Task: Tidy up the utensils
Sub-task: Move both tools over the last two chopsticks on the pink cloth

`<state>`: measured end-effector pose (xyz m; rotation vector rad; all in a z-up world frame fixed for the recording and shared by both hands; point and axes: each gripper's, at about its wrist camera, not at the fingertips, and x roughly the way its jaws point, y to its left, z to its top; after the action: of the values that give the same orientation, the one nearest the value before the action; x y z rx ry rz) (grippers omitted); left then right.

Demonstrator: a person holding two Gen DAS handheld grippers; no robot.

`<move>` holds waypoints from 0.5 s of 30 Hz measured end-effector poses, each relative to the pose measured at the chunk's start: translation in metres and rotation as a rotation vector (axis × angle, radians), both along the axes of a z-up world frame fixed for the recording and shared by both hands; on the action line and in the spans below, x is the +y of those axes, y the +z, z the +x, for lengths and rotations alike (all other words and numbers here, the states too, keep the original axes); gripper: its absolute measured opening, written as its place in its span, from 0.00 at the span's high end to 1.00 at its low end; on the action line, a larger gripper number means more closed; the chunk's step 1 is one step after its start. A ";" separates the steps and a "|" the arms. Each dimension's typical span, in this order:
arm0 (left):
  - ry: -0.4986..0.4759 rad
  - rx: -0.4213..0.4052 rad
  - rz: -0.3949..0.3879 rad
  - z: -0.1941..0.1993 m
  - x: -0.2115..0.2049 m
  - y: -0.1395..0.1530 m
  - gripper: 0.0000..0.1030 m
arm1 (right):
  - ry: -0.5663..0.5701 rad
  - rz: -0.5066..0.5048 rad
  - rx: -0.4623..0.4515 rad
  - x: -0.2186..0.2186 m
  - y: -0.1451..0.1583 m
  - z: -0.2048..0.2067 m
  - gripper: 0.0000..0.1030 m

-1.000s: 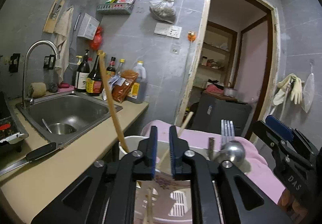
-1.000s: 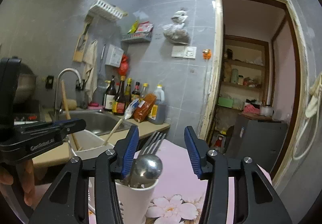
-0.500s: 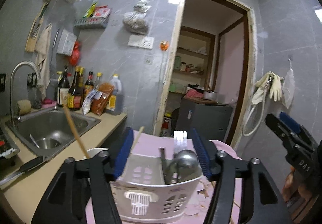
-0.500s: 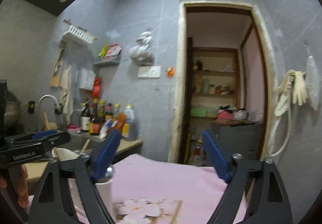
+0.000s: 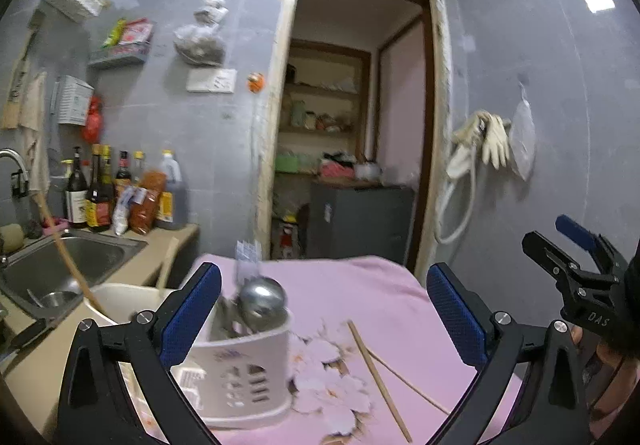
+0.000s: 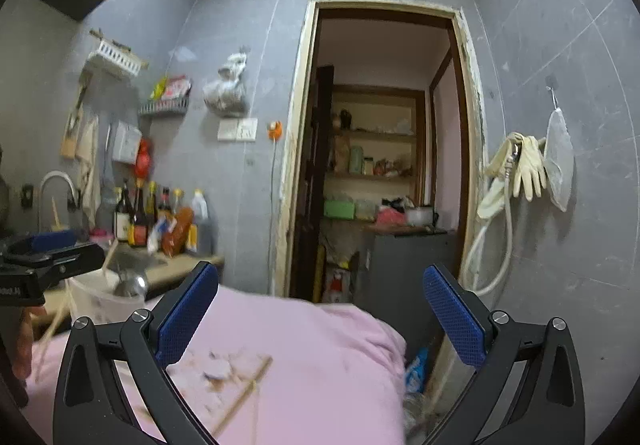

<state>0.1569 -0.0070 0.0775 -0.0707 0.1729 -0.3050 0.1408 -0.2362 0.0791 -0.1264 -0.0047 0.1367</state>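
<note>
A white slotted utensil holder stands on the pink flowered cloth, with a steel ladle and fork tines sticking out of it. Behind it is a cream tub holding a long wooden stick. Two chopsticks lie loose on the cloth to the holder's right. My left gripper is opening wide; its pads touch nothing, and the holder sits low by its left finger. My right gripper is also opening, empty, over the cloth, with a chopstick below it. The holder is far left there.
A counter on the left carries a steel sink, a row of bottles and a black-handled knife. An open doorway with shelves lies straight ahead. Gloves and a hose hang on the right wall. The cloth's far edge drops off.
Both grippers have gone from nearly shut to wide open and drawn back from the holder. Both views have swung right, bringing the loose chopsticks on the cloth into sight.
</note>
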 end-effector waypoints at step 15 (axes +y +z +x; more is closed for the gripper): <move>-0.147 0.363 0.158 0.041 -0.053 -0.068 0.03 | 0.045 -0.042 0.256 -0.028 -0.043 0.002 0.08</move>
<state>0.1980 -0.0601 0.0093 0.0446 0.5637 -0.4229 0.1430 -0.2637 0.0356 -0.1497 0.2503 0.1977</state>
